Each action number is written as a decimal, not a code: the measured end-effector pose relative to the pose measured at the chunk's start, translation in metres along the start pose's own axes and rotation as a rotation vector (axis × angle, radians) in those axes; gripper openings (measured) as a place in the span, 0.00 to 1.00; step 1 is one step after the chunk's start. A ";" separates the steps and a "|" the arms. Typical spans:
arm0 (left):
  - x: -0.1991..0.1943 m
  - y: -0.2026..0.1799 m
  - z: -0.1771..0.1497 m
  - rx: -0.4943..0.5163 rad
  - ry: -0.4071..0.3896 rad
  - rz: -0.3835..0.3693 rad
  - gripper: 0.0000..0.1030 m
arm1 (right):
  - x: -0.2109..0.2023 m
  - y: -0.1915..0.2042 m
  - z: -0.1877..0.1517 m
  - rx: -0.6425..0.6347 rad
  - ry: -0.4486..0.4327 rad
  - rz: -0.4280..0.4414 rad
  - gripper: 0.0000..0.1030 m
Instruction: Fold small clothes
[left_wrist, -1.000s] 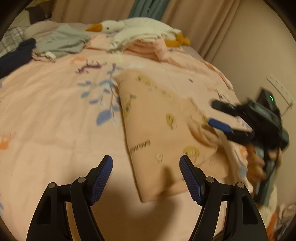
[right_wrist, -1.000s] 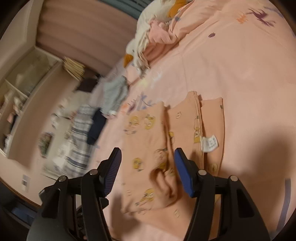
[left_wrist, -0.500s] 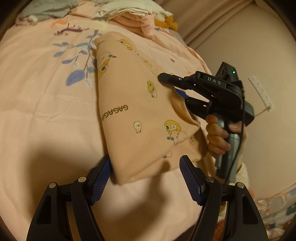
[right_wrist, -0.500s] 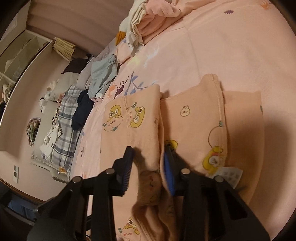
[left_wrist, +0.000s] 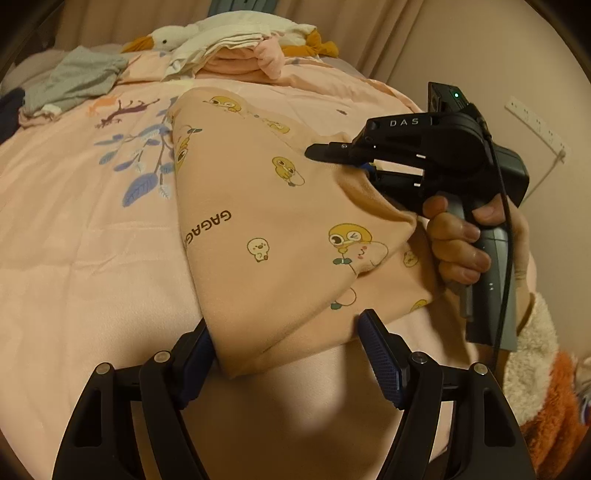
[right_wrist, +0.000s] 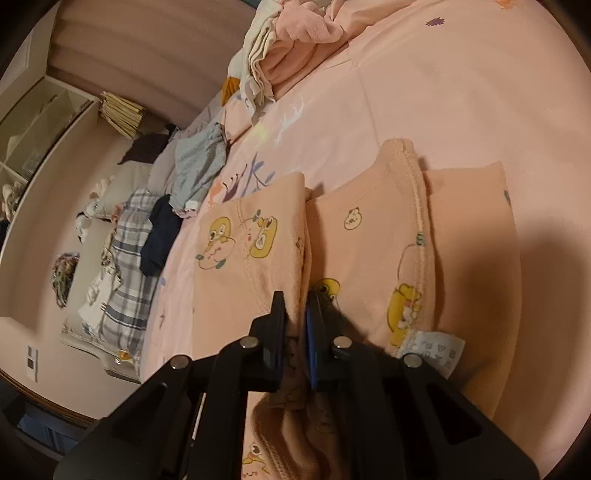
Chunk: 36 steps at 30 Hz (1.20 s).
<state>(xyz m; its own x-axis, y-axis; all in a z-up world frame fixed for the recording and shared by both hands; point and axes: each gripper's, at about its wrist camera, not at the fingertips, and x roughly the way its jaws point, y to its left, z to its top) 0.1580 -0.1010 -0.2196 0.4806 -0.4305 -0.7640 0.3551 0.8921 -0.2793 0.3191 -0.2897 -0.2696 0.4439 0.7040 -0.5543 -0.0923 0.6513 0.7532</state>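
Observation:
A small peach garment with yellow duck prints (left_wrist: 266, 206) lies partly folded on the pink bedspread (left_wrist: 81, 229). My left gripper (left_wrist: 291, 345) is open, its jaws on either side of the garment's near corner, not closed on it. My right gripper (left_wrist: 354, 160) is shut on a fold of the garment at its right side. In the right wrist view the right gripper (right_wrist: 295, 314) pinches the cloth between two folded panels of the garment (right_wrist: 369, 240), and a white care label (right_wrist: 432, 349) shows beside it.
At the far end of the bed are a pile of pink and white clothes (left_wrist: 236, 59), a plush goose (left_wrist: 162, 37), a grey garment (left_wrist: 74, 81) and a dark one (right_wrist: 159, 232). A checked cloth (right_wrist: 125, 277) lies on the floor. A wall (left_wrist: 535, 74) stands right.
My right gripper has closed from open onto a fold of the garment. My left gripper has moved in so the garment's near corner lies between its open jaws.

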 end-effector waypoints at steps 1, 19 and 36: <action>0.001 0.000 0.000 0.002 -0.002 0.002 0.71 | 0.000 0.000 0.000 0.004 -0.002 0.005 0.10; 0.000 0.030 0.009 -0.163 0.012 -0.111 0.70 | -0.070 0.007 -0.006 0.076 -0.234 0.258 0.09; -0.024 0.008 -0.001 -0.061 0.047 0.062 0.32 | -0.104 -0.021 -0.033 0.111 -0.179 -0.242 0.22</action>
<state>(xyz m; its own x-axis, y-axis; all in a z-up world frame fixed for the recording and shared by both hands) 0.1491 -0.0837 -0.2042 0.4614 -0.3684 -0.8071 0.2758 0.9242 -0.2642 0.2458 -0.3673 -0.2394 0.5917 0.4652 -0.6584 0.1286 0.7517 0.6468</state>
